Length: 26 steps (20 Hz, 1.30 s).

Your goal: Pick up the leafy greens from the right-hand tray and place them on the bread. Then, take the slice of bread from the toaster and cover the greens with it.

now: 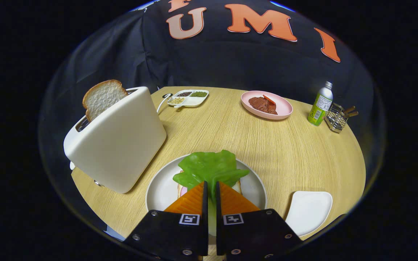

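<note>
The leafy greens (209,167) are being pinched at their near edge by the jaws, nearly pressed together, and held over the bread (236,186) on the round plate (160,188), while the second slice (102,97) is standing in the toaster (118,141).

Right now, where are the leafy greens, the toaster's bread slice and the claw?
leafy greens (209,167), gripper view, leaf centre, stem pinched.
bread slice (102,97), gripper view, crumb face above toaster slot.
claw (211,188), gripper view, between its fingertips.

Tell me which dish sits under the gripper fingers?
The round white plate holding bread and green lettuce, which the gripper is pinching; the pink plate lies far beyond.
</note>
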Motion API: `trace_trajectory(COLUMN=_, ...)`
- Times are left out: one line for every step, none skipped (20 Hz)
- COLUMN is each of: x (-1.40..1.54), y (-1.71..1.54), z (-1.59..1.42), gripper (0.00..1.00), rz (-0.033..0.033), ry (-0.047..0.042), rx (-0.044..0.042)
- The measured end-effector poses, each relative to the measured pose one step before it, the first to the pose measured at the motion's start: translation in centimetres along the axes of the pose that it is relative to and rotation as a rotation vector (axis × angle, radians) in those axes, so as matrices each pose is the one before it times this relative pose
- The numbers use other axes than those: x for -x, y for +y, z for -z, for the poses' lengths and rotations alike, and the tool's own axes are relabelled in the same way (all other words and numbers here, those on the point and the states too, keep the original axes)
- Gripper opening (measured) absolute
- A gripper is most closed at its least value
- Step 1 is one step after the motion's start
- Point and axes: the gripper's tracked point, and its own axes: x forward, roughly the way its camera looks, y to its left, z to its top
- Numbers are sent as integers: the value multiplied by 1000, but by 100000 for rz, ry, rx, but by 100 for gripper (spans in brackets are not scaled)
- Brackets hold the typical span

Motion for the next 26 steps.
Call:
trace_trajectory(x=28, y=348, z=28, gripper=10, rz=-856, ry=231, rx=407)
trace_trajectory(x=39, y=62, z=-113, gripper=15, rz=48, ry=-203, rx=589)
trace_trajectory(x=56, y=38, z=-182, gripper=19, rz=22, ry=-425, rx=138)
trace_trajectory(x=-40, y=92, z=9, gripper=27, rz=349, ry=-97, rx=-356)
trace_trajectory(x=47, y=-62, z=-31, gripper=34, rz=670, ry=-9, rx=-420)
trace_trajectory(x=82, y=-244, z=-119, gripper=56, rz=1333, ry=-72, rx=-379)
trace_trajectory(x=116, y=-368, z=-73, gripper=65, rz=1853, ry=-133, rx=-333)
trace_trajectory(x=108, y=-254, z=-231, gripper=75, rz=1805, ry=-464, rx=-138)
trace_trajectory(x=229, y=-252, z=-544, gripper=85, rz=1587, ry=-1162, rx=-4)
trace_trajectory(x=340, y=-130, z=-550, gripper=94, rz=1493, ry=-1459, rx=-7)
trace_trajectory(x=354, y=27, z=-654, gripper=96, rz=968, ry=-1261, rx=189)
trace_trajectory(x=448, y=64, z=-681, gripper=98, rz=838, ry=-1332, rx=227)
trace_trajectory(x=420, y=254, z=-737, gripper=98, rz=531, ry=-1067, rx=353)
trace_trajectory(x=603, y=253, z=-634, gripper=98, rz=200, ry=-423, rx=753)
trace_trajectory(x=550, y=424, z=-900, gripper=98, rz=-143, ry=-977, rx=803)
trace_trajectory(x=556, y=594, z=-989, gripper=98, rz=-231, ry=-1169, rx=989)
trace_trajectory(x=573, y=518, z=-1072, gripper=98, rz=-203, ry=-991, rx=1046)
trace_trajectory(x=537, y=672, z=-1120, gripper=98, rz=-449, ry=-1454, rx=633)
trace_trajectory(x=544, y=730, z=-1262, gripper=98, rz=-500, ry=-1258, rx=691)
trace_trajectory(x=472, y=716, z=-1125, gripper=98, rz=-288, ry=-1477, rx=821)
trace_trajectory(x=410, y=766, z=-1049, gripper=98, rz=-427, ry=-986, rx=888)
trace_trajectory(x=243, y=811, z=-926, gripper=98, rz=-788, ry=-1031, rx=582)
trace_trajectory(x=190, y=761, z=-923, gripper=98, rz=-386, ry=-1018, rx=252)
trace_trajectory(x=150, y=694, z=-820, gripper=98, rz=-324, ry=-882, rx=157)
trace_trajectory(x=138, y=757, z=-730, gripper=98, rz=-375, ry=-264, rx=63)
trace_trajectory(x=166, y=711, z=-725, gripper=98, rz=46, ry=-481, rx=-2)
